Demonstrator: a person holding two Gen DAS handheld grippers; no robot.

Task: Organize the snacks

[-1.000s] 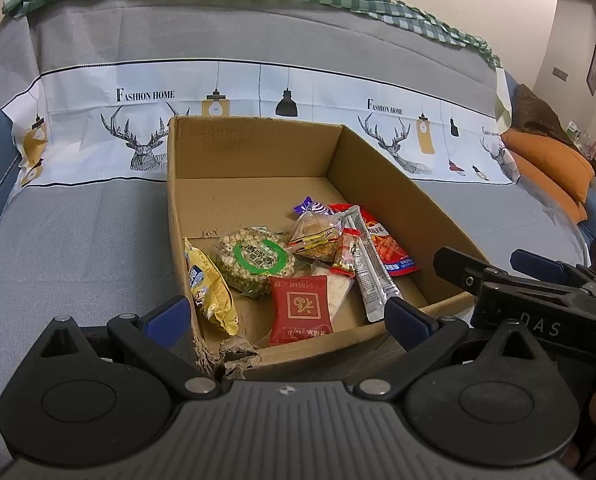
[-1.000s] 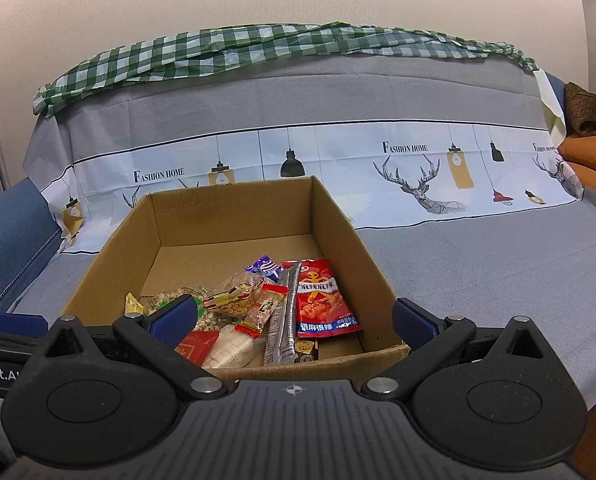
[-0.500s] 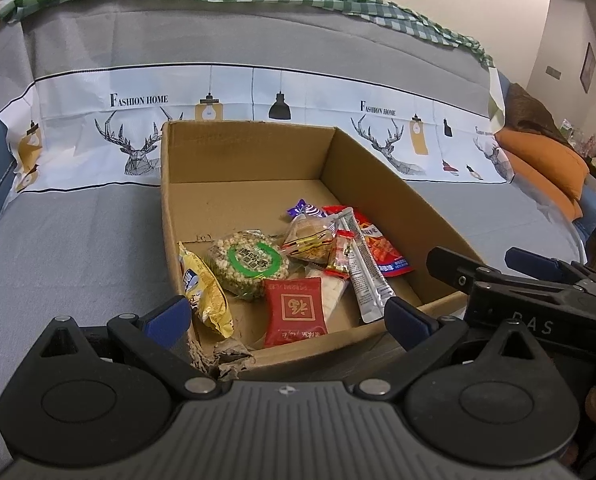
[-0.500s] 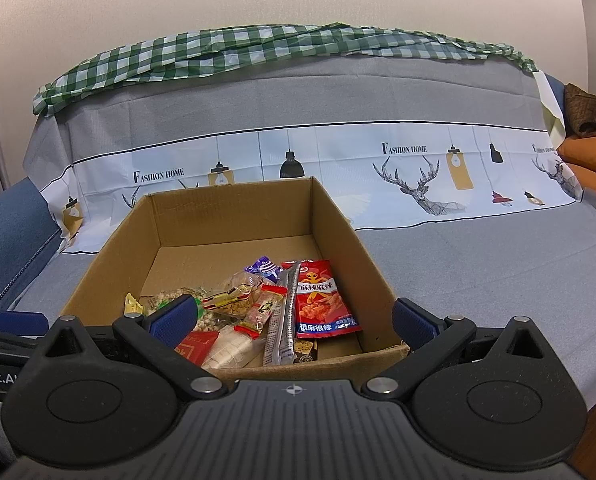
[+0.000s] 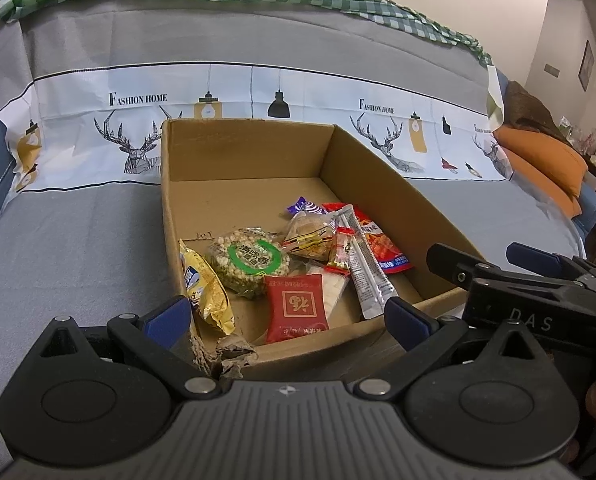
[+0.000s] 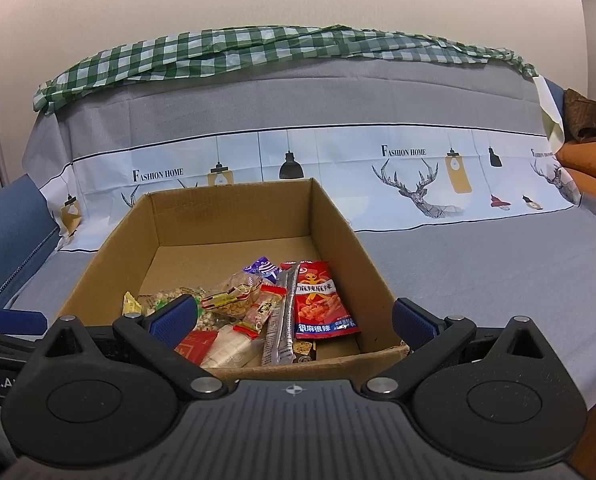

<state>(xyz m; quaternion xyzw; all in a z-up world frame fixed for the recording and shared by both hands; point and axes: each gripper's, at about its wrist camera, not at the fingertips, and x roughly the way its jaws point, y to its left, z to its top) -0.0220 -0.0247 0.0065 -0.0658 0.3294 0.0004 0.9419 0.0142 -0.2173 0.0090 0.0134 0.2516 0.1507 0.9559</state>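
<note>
In front of both cameras: cardboard box (image 5: pixel 381 196) on a grey sofa cover (image 5: pixel 78 240), near end full of snacks, far end bare. Left tongs (image 5: pixel 286 316) spread wide, holding nothing, poised just short of the box's torn near wall. Right tongs (image 6: pixel 294 322) likewise spread wide and empty, at the near wall on the other corner.

Contents, left to right in the left view: yellow packet (image 5: pixel 206 288) leaning on the left wall; round grain cake with green ring (image 5: pixel 250 260); square red packet (image 5: pixel 298 306) nearest the front, overlapping a white packet (image 5: pixel 331 284); clear packet of biscuits (image 5: pixel 309 234); small candy bar (image 5: pixel 339 250); long silver stick (image 5: pixel 365 268); red chilli snack bag (image 6: pixel 317 300) against the right wall; purple wrapper (image 5: pixel 303 207) behind.

Step in hand, as judged: all visible snacks already inside the box, none seen loose on the sofa; either final check or start of tidying within the box. Cannot tell which.

Next move, if tidying: descent over the near wall, then a pinch on one top-lying piece, the red packet or silver stick being least buried. Risk: thin flat wrappers, overlapping, so two lifted together or a slip from the tips.
</note>
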